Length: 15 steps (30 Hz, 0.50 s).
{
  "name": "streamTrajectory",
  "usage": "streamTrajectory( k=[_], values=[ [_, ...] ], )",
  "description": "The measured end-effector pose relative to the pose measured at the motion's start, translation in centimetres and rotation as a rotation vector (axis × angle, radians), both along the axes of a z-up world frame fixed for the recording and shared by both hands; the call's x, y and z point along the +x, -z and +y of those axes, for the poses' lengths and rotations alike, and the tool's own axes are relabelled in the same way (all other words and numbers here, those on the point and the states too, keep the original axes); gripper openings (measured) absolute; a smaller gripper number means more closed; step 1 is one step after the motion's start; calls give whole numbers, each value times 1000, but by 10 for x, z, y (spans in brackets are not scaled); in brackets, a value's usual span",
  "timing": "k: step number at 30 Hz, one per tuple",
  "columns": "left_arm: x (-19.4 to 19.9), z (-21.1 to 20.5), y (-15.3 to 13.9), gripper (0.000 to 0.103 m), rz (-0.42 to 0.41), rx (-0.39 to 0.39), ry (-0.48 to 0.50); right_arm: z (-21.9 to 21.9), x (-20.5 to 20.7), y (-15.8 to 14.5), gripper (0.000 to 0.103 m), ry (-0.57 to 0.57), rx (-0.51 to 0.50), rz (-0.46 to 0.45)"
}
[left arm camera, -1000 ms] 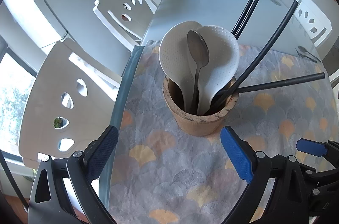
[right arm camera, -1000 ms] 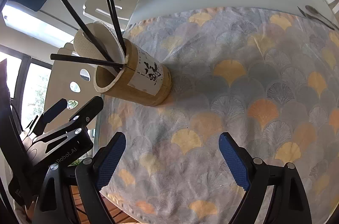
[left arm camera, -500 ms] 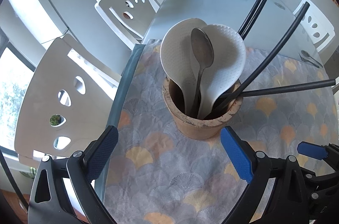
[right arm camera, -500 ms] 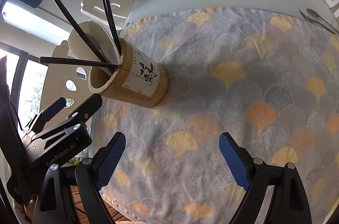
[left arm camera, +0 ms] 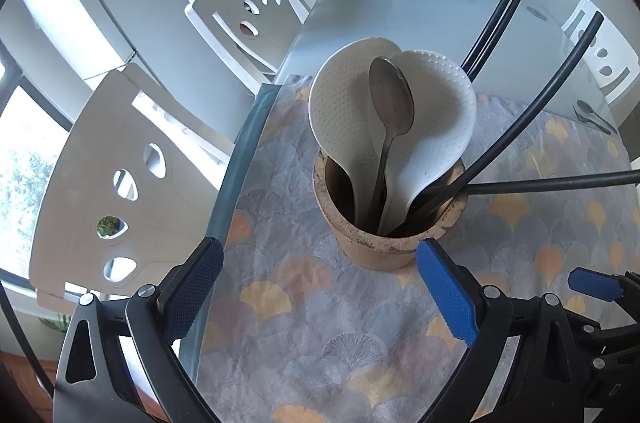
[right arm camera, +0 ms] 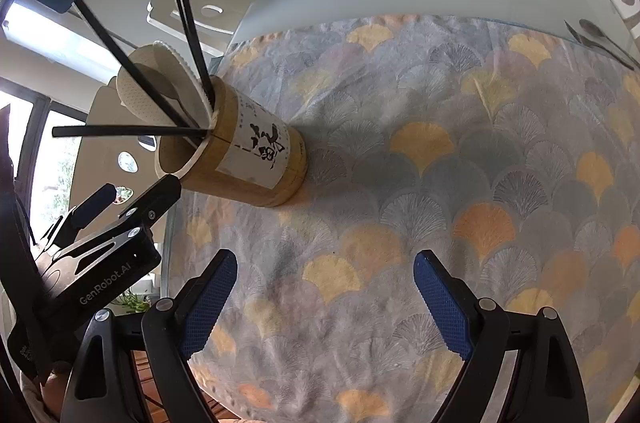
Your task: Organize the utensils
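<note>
1. Bamboo holder [left arm camera: 390,223] stands upright on the patterned cloth [left arm camera: 320,335], close to the counter's left edge [left arm camera: 236,179] as the left wrist view shows it. It carries two white rice paddles [left arm camera: 436,115], one metal spoon [left arm camera: 390,103] and four black chopsticks [left arm camera: 532,103].
2. Risk, judged: the chopsticks splay far over the rim, two of them leaning low towards the right. A gripper coming in from that side could catch one and lever it out, or tip the holder towards the near edge.
3. Risk, judged: the cloth is soft and looks free to slide; a push on the holder could drag it.
4. Loose cutlery [right arm camera: 600,39], seemingly a spoon and one more piece, lies at the far right edge of the counter, well apart from the holder. It is probably what remains to sort; a flat piece on a hard top may skid off that edge if nudged.
5. Left gripper [left arm camera: 320,287]: jaws wide apart, nothing between them. The holder sits just beyond the tips, slightly right of centre, not touched.
6. Right gripper [right arm camera: 324,299]: jaws wide apart, over bare cloth. The holder [right arm camera: 240,151] is up and to the left, outside the gap.
</note>
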<state>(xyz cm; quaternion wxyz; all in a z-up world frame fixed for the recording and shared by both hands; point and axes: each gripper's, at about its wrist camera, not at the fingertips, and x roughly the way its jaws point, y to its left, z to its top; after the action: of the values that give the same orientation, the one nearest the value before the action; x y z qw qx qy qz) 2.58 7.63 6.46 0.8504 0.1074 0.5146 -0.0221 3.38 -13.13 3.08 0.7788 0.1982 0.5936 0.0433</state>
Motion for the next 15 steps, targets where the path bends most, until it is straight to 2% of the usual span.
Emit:
streamTrajectory(
  k=[15],
  values=[
    [-6,-2,-5,98,-25,20,3,-1,3,2,89,-16,-1,5]
  ],
)
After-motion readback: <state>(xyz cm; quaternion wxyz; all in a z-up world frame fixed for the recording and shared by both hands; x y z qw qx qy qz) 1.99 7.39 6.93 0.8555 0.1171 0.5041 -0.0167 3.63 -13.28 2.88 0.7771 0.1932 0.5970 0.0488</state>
